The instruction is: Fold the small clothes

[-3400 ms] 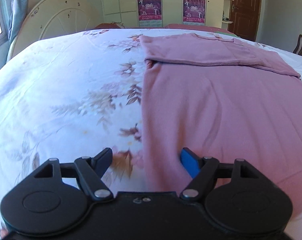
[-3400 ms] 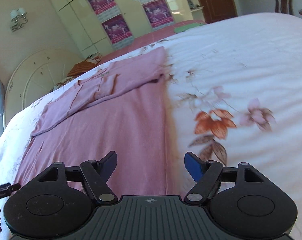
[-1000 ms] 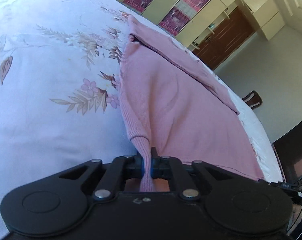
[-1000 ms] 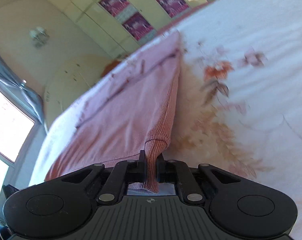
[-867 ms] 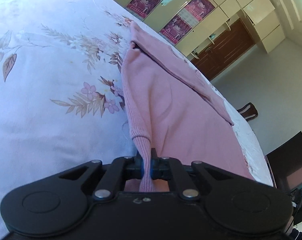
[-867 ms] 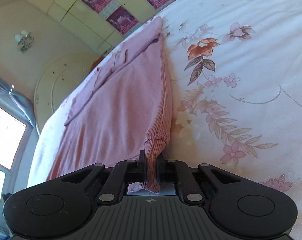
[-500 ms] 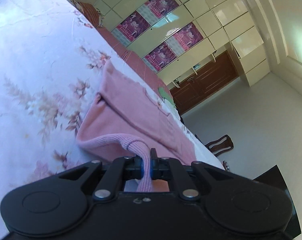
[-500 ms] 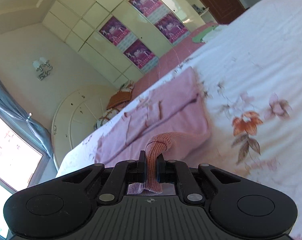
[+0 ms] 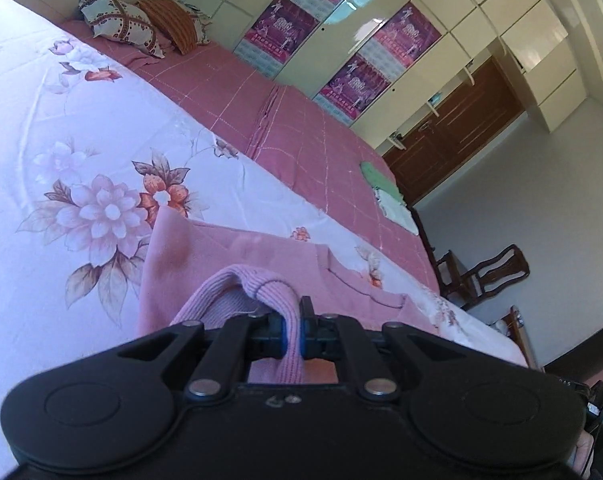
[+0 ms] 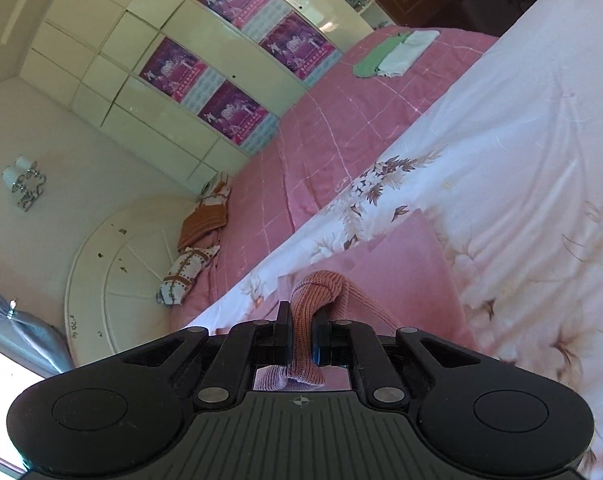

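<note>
A pink knit top (image 9: 237, 256) lies on the floral bedspread (image 9: 61, 152). My left gripper (image 9: 292, 334) is shut on its ribbed hem corner (image 9: 261, 284), carried over the far part of the top. My right gripper (image 10: 301, 338) is shut on the other ribbed hem corner (image 10: 321, 284), also above the top's far part (image 10: 405, 256). The near body of the top is hidden under both grippers.
Past the white floral spread (image 10: 521, 168) lies a pink checked sheet (image 9: 285, 128) with pillows (image 9: 121, 28) at the headboard end and folded green and white cloths (image 10: 393, 54). Wardrobe doors with posters (image 9: 285, 28) stand behind. A chair (image 9: 489, 272) stands at the right.
Both grippers have carried the hem forward over the top towards its far end. More of the garment is now hidden under them and the far bed edge is closer.
</note>
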A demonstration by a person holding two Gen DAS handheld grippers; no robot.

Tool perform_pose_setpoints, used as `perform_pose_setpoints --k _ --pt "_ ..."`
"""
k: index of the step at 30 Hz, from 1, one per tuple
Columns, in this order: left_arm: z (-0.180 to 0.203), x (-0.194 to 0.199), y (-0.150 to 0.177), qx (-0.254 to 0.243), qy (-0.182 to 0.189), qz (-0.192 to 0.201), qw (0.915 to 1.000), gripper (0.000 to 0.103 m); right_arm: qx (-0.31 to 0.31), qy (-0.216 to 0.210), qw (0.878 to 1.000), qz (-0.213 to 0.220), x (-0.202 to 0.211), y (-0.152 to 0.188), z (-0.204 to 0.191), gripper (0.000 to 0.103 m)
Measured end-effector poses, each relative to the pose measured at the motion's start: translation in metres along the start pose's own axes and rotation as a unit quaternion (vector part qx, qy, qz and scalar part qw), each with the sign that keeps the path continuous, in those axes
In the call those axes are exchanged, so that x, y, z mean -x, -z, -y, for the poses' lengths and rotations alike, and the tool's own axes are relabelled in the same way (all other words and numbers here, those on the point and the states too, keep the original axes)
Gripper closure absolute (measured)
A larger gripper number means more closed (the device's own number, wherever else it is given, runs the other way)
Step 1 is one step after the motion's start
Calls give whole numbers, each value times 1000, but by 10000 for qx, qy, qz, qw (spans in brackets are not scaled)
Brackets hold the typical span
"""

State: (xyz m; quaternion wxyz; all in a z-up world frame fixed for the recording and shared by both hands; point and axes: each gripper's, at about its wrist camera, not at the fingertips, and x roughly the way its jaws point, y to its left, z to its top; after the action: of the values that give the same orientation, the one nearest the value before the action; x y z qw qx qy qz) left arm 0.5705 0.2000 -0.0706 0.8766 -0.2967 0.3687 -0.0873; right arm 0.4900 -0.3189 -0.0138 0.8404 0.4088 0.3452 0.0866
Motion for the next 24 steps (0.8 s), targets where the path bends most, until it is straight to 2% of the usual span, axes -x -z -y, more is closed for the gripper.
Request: perform_pose_setpoints --k 2,4,5,7,8,9,11,13,14,16,18,20,22,23,24 --pt "-6 -23 -3 -39 -131 -163 9998 99 -95 71 9999 -110 -30 -12 14 95" --pt "-12 -43 -8 -118 -93 -347 9993 98 -202 122 9995 -228 -57 -20 28 95" --pt "-13 -48 -9 -170 -72 -317 9993 90 -229 67 9992 -320 -69 -23 34 95" --pt "-19 -47 -12 -28 84 -53 9999 68 -184 -24 9993 -315 -83 -25 43 95" --pt "-22 -41 -12 23 147 243 9996 37 -106 37 9996 -259 -86 -26 45 90" --pt "-21 -34 -10 -95 94 550 9984 20 10 81 9999 -140 -85 -26 46 69" --pt "-19 -30 -11 -483 -95 789 9957 21 488 213 9980 335 -77 -22 42 30" --pt "-17 -34 -11 -785 -204 632 9947 27 680 203 9964 468 -75 -22 43 30" --pt "-15 -39 -12 -1012 -263 485 9933 34 769 182 9956 501 -74 -21 44 30" --pt "-7 -50 -12 -1528 -413 178 9872 40 1186 216 9919 400 -77 -19 40 30" --pt "2 -65 -10 -2018 -668 -74 9771 41 1671 267 9855 157 -86 -12 32 42" --pt "6 -76 -5 -2406 -805 -172 9671 44 2176 439 9750 -46 -98 -3 23 42" --pt "12 -83 1 -2837 -898 -174 9545 48 2735 637 9595 -231 -112 5 15 44" --pt "13 -83 5 -2983 -874 -140 9504 59 2986 767 9508 -314 -119 10 12 48" --pt "14 -82 8 -3043 -837 -70 9489 84 3247 867 9411 -365 -125 14 9 55"
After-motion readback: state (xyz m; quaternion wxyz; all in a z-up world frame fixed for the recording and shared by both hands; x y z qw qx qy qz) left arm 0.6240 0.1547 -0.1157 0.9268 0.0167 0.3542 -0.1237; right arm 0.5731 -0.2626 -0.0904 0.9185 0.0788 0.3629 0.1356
